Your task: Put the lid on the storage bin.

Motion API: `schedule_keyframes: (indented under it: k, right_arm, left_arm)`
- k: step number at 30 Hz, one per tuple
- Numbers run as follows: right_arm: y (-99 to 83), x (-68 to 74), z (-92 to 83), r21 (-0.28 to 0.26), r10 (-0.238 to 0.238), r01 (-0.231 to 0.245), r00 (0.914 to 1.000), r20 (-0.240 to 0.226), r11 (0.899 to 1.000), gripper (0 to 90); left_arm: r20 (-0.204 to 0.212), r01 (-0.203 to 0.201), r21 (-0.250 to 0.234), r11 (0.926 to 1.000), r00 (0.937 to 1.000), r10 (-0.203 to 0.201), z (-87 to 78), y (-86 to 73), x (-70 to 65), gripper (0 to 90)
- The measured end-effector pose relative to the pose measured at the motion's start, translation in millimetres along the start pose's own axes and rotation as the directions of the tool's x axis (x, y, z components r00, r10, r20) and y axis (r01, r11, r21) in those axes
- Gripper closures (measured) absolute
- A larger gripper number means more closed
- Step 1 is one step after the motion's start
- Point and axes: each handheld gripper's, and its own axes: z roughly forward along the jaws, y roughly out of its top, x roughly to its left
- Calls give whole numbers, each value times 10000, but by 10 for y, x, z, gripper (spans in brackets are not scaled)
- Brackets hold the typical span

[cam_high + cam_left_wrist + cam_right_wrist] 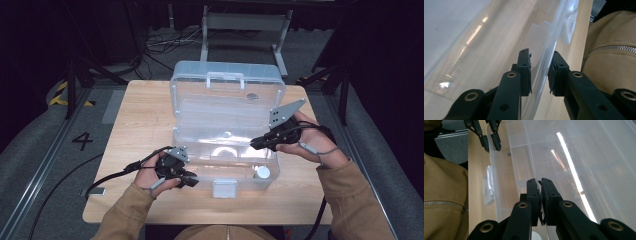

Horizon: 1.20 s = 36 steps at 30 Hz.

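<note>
High view: clear plastic storage box (225,150) sits open at the centre of the wooden table (140,115), lid (227,85) standing up at the far side, latch tab (224,189) on the near wall. A small white round object (262,172) lies inside near the front right corner. Left gripper (190,181) is at the box's front left corner; right gripper (256,143) is at the right side, jaws pointing in over the rim. Person's sleeves (350,200) are tan.

Left gripper view: the two black jaws straddle the box's thin front wall (541,65), one jaw inside the box, one outside. A gap shows on both sides of the wall, so the pads (527,70) do not press it; jaws partly open, holding nothing. Table edge and tan jacket (614,50) to the right.

Right gripper view: the jaws are closed almost pad to pad (535,195), with only a thin slit between them and nothing seen gripped. They hover over the box interior (564,165), just inside the front wall. The left gripper (491,141) shows at top left, astride that wall.
</note>
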Motion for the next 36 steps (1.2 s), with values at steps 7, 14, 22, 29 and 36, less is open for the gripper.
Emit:
schedule_keyframes:
  k: [7, 14, 22, 29, 36]
  right_arm:
    - [-14, 21, 15, 113, 10, -8, 9998, -186, 9999, 857]
    - [-16, 36, 30, 234, -31, 38, 9996, -283, 9997, 858]
    - [-31, 59, 48, 332, 12, 3, 9990, -448, 9994, 862]
    - [-44, 65, 53, 323, 6, 8, 9990, -457, 9995, 865]
    - [-44, 71, 48, 327, -37, 50, 9992, -387, 9995, 867]
  left_arm:
    - [-8, -32, 17, 10000, 10000, 32, -1, 0, 1, 741]
    - [-2, -8, 22, 10000, 10000, 8, -1, 0, -2, 741]
    - [-65, -27, 8, 10000, 10000, 27, 0, -2, -7, 741]
    - [-104, -56, 18, 10000, 9999, 56, -1, -2, -8, 741]
    - [-121, -121, 90, 9999, 9999, 122, -24, -12, -7, 714]
